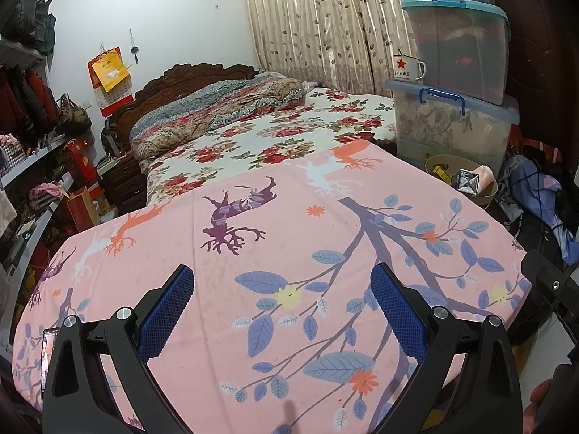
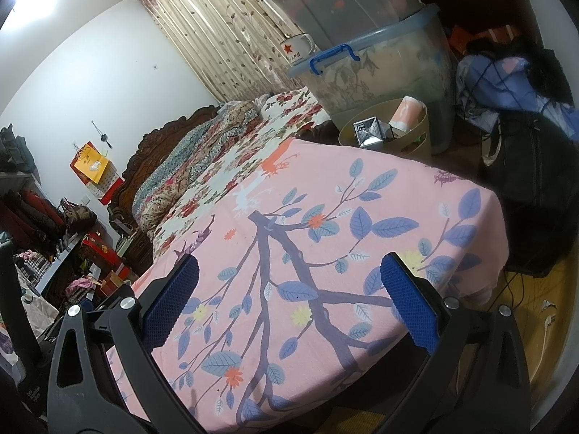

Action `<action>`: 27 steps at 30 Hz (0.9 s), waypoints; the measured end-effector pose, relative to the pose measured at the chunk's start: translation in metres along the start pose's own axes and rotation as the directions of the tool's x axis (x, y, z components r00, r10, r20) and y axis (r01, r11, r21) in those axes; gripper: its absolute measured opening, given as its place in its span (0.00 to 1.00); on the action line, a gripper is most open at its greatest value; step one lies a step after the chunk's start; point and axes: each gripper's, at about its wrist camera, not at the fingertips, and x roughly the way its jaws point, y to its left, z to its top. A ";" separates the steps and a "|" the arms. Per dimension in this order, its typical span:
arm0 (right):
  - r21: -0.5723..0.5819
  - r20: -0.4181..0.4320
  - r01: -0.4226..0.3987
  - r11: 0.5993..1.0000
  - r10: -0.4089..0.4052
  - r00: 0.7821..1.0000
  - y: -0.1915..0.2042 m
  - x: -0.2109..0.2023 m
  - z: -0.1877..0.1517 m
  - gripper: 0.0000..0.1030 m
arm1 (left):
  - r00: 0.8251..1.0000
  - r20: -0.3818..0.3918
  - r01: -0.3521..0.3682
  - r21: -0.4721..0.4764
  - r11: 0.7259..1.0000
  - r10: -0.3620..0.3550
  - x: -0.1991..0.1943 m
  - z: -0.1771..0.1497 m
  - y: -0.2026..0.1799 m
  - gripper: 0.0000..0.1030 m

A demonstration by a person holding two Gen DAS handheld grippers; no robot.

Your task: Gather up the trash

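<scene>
A tan waste bin (image 1: 485,195) (image 2: 418,146) stands on the floor beyond the far right corner of the pink cloth-covered table (image 1: 275,238) (image 2: 325,224). Inside the bin sit a silver carton (image 1: 468,180) (image 2: 367,130) and a pink-and-white paper cup (image 1: 485,174) (image 2: 407,114). My left gripper (image 1: 282,289) hovers open over the near part of the table with nothing between its blue pads. My right gripper (image 2: 289,282) is also open and holds nothing, above the table's near right side. No loose trash shows on the cloth.
Stacked clear storage boxes (image 1: 456,123) (image 2: 376,72) with a star-marked mug (image 1: 409,68) stand behind the bin. A bed (image 1: 253,133) lies beyond the table. Shelves of clothes and bags (image 1: 32,115) line the left. Dark bags and clothes (image 2: 524,181) lie on the floor at right.
</scene>
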 end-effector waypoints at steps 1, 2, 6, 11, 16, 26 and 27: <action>0.000 0.000 0.000 1.000 0.000 1.000 0.000 0.000 0.000 0.97 | 1.000 -0.001 0.000 0.001 1.000 0.000 0.000 -0.002 0.003 0.92; -0.001 0.001 0.000 1.000 0.000 1.000 0.000 0.000 0.000 0.97 | 1.000 -0.001 0.001 0.002 1.000 -0.001 -0.001 -0.002 0.002 0.92; 0.000 0.000 0.000 1.000 0.000 1.000 0.000 0.000 0.001 0.97 | 1.000 0.000 0.000 0.009 1.000 0.000 0.000 -0.003 0.002 0.92; 0.001 -0.001 0.000 1.000 0.000 1.000 -0.001 0.000 0.001 0.97 | 1.000 -0.001 0.000 0.010 1.000 0.000 -0.001 -0.003 0.002 0.92; 0.001 -0.001 0.000 1.000 0.000 1.000 -0.001 0.000 0.002 0.97 | 1.000 -0.004 0.002 0.016 1.000 -0.002 -0.002 -0.006 0.005 0.92; 0.002 -0.003 0.000 1.000 0.000 1.000 -0.001 0.001 0.003 0.97 | 1.000 -0.005 0.002 0.017 1.000 -0.002 -0.002 -0.006 0.004 0.92; 0.002 -0.003 0.000 1.000 0.000 1.000 -0.001 0.000 0.003 0.97 | 1.000 -0.006 0.001 0.017 1.000 -0.001 0.000 -0.003 0.001 0.92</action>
